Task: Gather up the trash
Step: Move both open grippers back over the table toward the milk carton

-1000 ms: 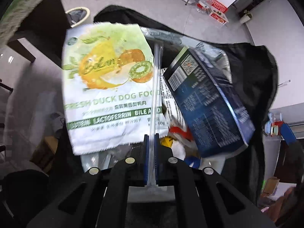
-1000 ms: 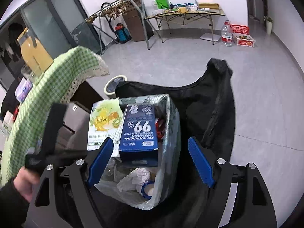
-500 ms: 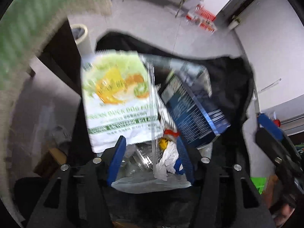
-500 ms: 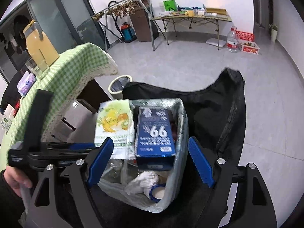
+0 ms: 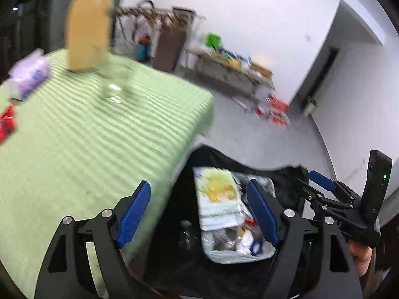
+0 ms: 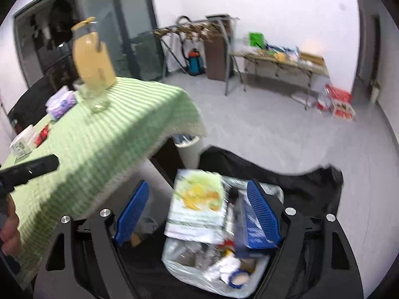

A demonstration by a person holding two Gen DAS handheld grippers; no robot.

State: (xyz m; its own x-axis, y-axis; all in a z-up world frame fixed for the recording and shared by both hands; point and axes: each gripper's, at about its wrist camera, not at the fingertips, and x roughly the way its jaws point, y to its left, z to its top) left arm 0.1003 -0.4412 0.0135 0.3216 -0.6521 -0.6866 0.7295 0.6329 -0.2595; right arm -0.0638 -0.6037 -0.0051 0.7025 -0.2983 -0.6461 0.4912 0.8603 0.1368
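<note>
A clear trash bag [image 6: 189, 269] sits inside an open black bag [image 6: 299, 189] on the floor. It holds a white and green dog food packet [image 6: 197, 206], a blue box [image 6: 249, 226] and crumpled scraps. My right gripper [image 6: 197, 216] hovers open above it with nothing between its blue pads. My left gripper [image 5: 198, 214] is also above the clear bag [image 5: 237, 251] and the packet [image 5: 217, 196]. Its jaws are opening and are clear of everything. The right gripper [image 5: 321, 184] shows at the right edge of the left wrist view, held by a hand [image 5: 361, 254].
A table with a green checked cloth [image 6: 99, 134] stands left of the bags, bearing a juice pitcher [image 6: 93, 59], a glass [image 6: 97, 99], a tissue pack [image 6: 61, 102] and small packets. A small bin [image 6: 187, 147] stands by its corner. Grey floor stretches to a cluttered far table [image 6: 281, 59].
My left gripper let go of the clear bag's edge, opened wide and rose up and back; the tabletop came into its view. My right gripper also rose, still open.
</note>
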